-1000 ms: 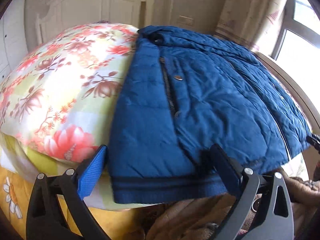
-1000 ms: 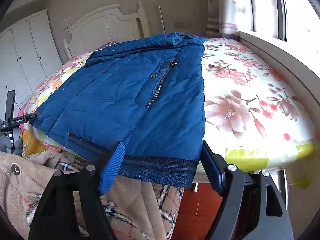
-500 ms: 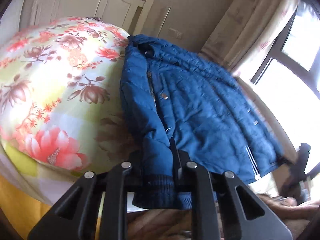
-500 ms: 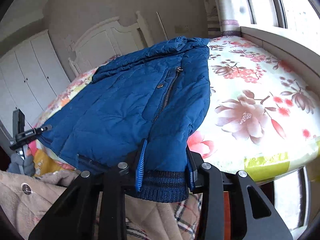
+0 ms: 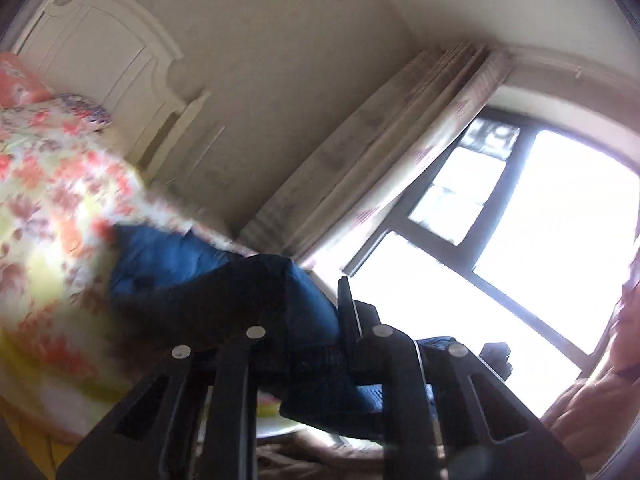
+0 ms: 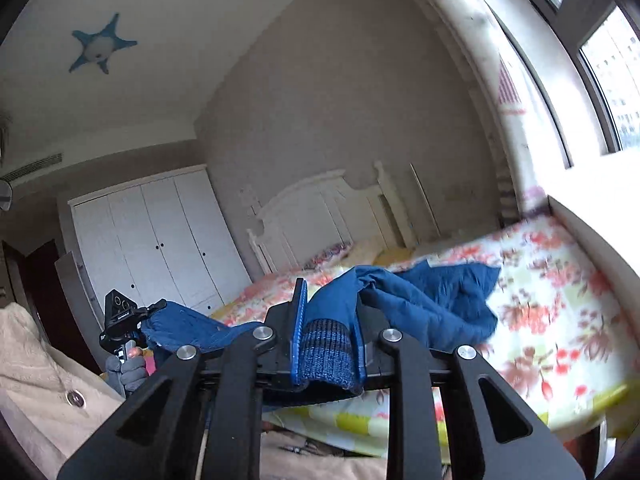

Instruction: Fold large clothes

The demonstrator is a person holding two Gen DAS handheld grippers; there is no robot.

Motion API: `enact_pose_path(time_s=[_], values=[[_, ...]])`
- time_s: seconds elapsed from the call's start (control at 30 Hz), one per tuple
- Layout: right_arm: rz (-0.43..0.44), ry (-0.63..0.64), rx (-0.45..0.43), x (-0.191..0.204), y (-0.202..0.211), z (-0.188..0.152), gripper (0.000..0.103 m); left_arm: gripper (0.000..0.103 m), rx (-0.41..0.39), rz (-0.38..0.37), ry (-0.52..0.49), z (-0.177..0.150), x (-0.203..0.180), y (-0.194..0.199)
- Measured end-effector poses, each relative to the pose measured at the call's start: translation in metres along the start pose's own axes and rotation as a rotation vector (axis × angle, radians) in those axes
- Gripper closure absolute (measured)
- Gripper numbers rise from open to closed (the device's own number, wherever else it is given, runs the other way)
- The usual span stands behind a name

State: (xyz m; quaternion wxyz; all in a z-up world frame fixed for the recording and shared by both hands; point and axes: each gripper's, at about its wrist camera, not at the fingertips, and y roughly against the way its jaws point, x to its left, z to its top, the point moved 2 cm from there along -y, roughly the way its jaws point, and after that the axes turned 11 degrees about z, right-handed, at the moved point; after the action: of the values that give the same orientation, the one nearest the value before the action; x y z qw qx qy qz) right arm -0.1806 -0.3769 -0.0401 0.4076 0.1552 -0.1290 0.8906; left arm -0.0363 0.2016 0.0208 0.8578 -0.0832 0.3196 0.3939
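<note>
A blue quilted jacket point(image 6: 432, 300) with a dark ribbed hem lies partly on the floral bed point(image 6: 560, 300), its lower part lifted. My right gripper point(image 6: 326, 320) is shut on the ribbed hem point(image 6: 326, 354) at one corner. My left gripper point(image 5: 308, 300) is shut on the hem at the other corner, with blue fabric point(image 5: 168, 260) bunched between its fingers. The left gripper also shows in the right wrist view point(image 6: 124, 320), holding the jacket's far corner in the air. The left wrist view is blurred.
A white headboard point(image 6: 320, 208) and a white wardrobe point(image 6: 160, 240) stand behind the bed. A window point(image 5: 500, 240) with a patterned curtain point(image 5: 380, 160) is to the right. The person's beige fleece sleeve point(image 6: 36, 380) is at the lower left.
Both grippers closed on the jacket's hem corners, then lifted it up off the bed and tilted upward. The jacket's lower half now hangs raised between them.
</note>
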Motion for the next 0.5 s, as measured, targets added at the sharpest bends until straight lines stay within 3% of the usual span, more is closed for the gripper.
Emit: enact_pose_path(time_s=[0.03, 0.13, 0.27, 0.3, 0.33, 0.37, 0.4, 0.43, 0.5], values=[[0.007, 0.014, -0.006, 0.003, -0.005, 0.010, 0.080, 0.082, -0.020, -0.025, 0.024, 0.011, -0.001, -0.004], [-0.020, 0.033, 0.010, -0.008, -0.042, 0.046, 0.080, 0.078, -0.024, -0.009, 0.132, 0.042, 0.015, -0.039], [-0.148, -0.108, 0.082, -0.090, -0.131, 0.074, 0.078, 0.070, 0.032, 0.150, 0.260, 0.082, 0.071, -0.132], [-0.193, -0.158, 0.112, -0.115, -0.152, 0.069, 0.077, 0.058, 0.047, 0.200, 0.281, 0.087, 0.089, -0.153], [-0.229, -0.206, 0.149, -0.141, -0.172, 0.064, 0.074, 0.028, 0.059, 0.253, 0.302, 0.090, 0.106, -0.174], [-0.263, -0.281, 0.210, -0.180, -0.198, 0.055, 0.065, 0.015, 0.066, 0.355, 0.339, 0.092, 0.130, -0.195], [-0.274, -0.337, 0.248, -0.201, -0.208, 0.042, 0.055, 0.011, 0.059, 0.432, 0.373, 0.093, 0.152, -0.207], [-0.275, -0.418, 0.285, -0.227, -0.219, 0.028, 0.038, 0.011, 0.062, 0.496, 0.412, 0.092, 0.177, -0.217], [-0.303, -0.543, 0.262, -0.265, -0.217, 0.000, 0.034, 0.011, 0.090, 0.559, 0.460, 0.089, 0.208, -0.224]])
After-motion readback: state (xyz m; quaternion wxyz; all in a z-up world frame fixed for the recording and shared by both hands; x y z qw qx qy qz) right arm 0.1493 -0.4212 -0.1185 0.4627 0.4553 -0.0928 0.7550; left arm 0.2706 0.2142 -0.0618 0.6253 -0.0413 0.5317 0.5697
